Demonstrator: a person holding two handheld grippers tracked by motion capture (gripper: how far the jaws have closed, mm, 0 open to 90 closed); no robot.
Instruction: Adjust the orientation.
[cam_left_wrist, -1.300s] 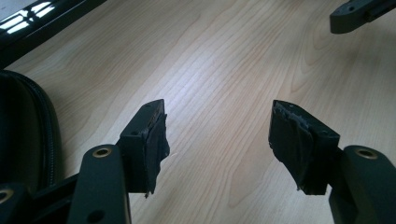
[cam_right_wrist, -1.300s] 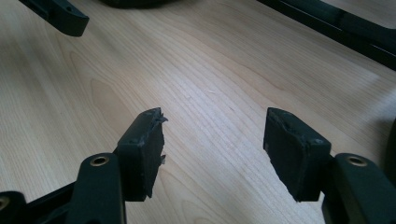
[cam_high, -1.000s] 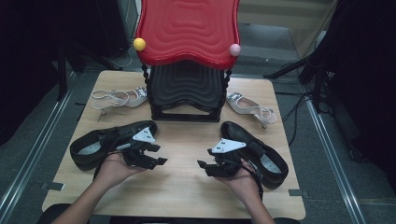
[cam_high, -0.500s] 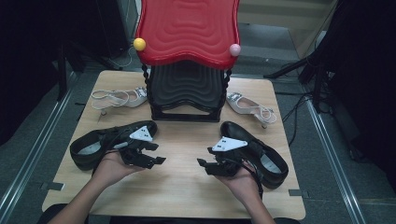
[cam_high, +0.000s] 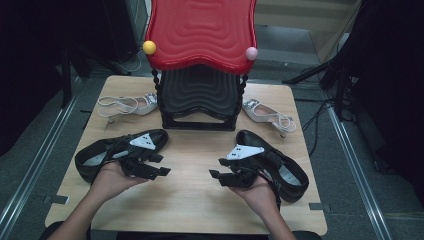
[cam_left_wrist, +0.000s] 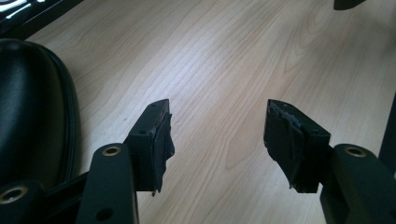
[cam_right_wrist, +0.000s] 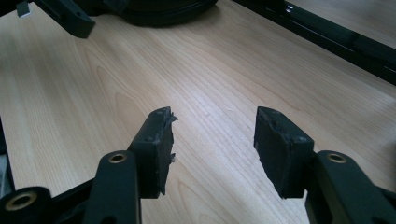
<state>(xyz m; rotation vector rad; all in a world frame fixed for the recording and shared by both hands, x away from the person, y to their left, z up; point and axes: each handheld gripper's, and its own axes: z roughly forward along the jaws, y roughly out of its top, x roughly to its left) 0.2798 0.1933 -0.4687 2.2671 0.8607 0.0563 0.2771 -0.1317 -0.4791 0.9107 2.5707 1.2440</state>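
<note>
Two black leather shoes lie on the wooden table (cam_high: 190, 200): one at the left (cam_high: 100, 155), one at the right (cam_high: 287, 167). My left gripper (cam_high: 161, 166) sits in a hand just in front of the left shoe and points toward the table's middle. It is open, with bare wood between its jaws (cam_left_wrist: 215, 112), and the left shoe (cam_left_wrist: 28, 102) lies beside it. My right gripper (cam_high: 220, 177) is held beside the right shoe and faces the left one. It is open and has just been closing a little, with nothing between its jaws (cam_right_wrist: 212, 119).
A rack with a red top shelf (cam_high: 200, 30) and a black lower shelf (cam_high: 200, 95) stands at the table's back centre. A white strappy heel (cam_high: 127, 105) lies left of it and another (cam_high: 267, 114) right of it. The rack's black base bar (cam_right_wrist: 336, 37) runs past the right gripper.
</note>
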